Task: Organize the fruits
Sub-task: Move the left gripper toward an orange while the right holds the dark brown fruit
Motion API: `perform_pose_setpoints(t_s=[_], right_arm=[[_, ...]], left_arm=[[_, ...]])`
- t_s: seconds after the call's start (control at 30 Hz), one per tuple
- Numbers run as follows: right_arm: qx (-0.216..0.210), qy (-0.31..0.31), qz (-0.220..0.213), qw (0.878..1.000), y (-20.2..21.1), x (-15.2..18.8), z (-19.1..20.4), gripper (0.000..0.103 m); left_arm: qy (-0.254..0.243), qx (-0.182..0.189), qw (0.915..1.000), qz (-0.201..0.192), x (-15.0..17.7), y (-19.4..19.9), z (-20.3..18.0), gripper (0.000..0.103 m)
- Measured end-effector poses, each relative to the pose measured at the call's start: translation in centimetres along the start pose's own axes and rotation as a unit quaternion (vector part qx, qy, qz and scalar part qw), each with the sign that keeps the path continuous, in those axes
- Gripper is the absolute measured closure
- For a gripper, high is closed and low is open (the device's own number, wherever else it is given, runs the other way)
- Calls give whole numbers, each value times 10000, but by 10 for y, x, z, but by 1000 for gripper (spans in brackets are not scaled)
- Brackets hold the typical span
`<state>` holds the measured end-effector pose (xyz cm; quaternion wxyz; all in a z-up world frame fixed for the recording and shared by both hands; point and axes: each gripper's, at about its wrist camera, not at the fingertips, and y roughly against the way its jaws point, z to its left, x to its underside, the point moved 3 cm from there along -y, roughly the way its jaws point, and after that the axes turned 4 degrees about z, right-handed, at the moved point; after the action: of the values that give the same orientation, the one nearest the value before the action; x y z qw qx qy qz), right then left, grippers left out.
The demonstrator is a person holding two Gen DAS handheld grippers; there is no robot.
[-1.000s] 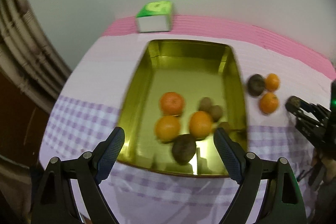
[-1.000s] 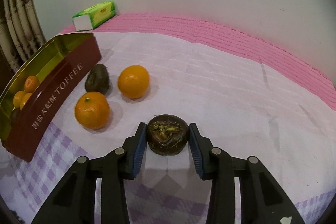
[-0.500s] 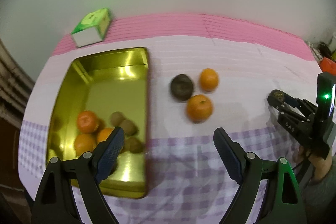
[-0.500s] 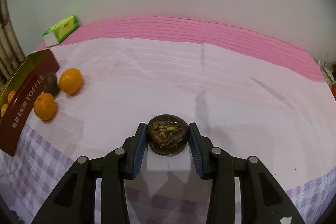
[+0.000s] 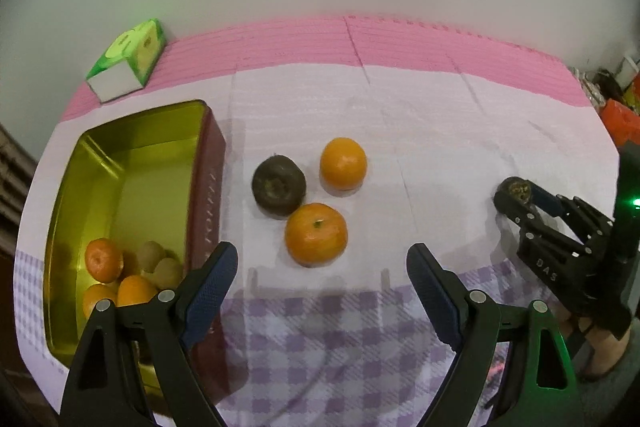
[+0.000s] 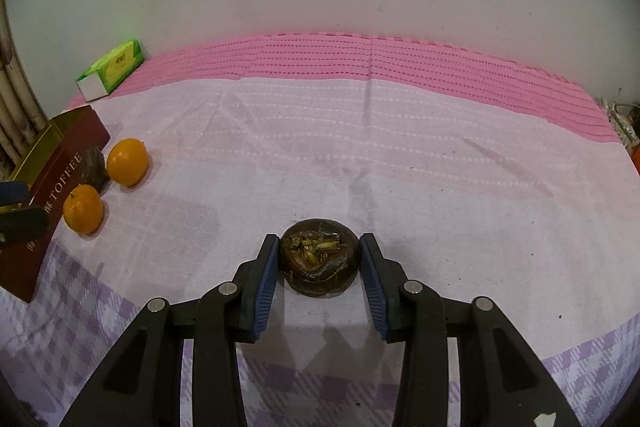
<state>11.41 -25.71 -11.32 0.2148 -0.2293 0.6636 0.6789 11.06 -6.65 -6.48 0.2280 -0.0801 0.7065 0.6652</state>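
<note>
My right gripper (image 6: 319, 259) is shut on a dark round fruit (image 6: 319, 261), held low over the cloth, right of the other fruit. From the left wrist view this gripper (image 5: 516, 191) reaches in from the right edge. My left gripper (image 5: 320, 255) stands open above the near orange (image 5: 316, 233). Beyond that orange lie a second orange (image 5: 343, 163) and a dark fruit (image 5: 279, 185). The gold tin (image 5: 140, 123) at left holds several oranges (image 5: 103, 259) and brown kiwis (image 5: 152, 255).
A green tissue box (image 5: 128, 61) stands at the back left by the wall. The tin's red TOFFEE side (image 6: 60, 175) faces the loose fruit. Pink and lilac-checked cloth covers the table (image 6: 400, 147). Clutter sits at the far right edge (image 5: 616, 107).
The left gripper has swung from above the tin to the right, over the loose fruit. The right gripper carried the dark fruit farther right of the tin, then stopped.
</note>
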Motion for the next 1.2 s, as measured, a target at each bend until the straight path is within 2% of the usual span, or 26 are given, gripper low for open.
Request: perform_pose_setpoints(t_s=[0.23,0.57,0.8,0.97,1.1,1.2], right_arm=[[-54,-37,-10,10000,2,2,-4,65],[-84,-77,-17,9999,4,3,-5,65],[-86,-81,-16,9999,4,3,-5,64],[-79,-96,-18,9999,3,3,-5,63],[-72,-77,-14,9999,3,4,-3,62],[-69,-78,-13,9999,3,3,-3,62]], left_arm=[[507,39,9982,306,0,-23,13,16],[572,-126,9973,440,-5,-37,15,16],[654,-96,9966,482,-7,-41,20,17],[683,-101,9965,478,-10,-43,20,21],[657,-106,9965,510,-11,-45,20,34],[622,-83,9965,555,-11,-46,19,39]])
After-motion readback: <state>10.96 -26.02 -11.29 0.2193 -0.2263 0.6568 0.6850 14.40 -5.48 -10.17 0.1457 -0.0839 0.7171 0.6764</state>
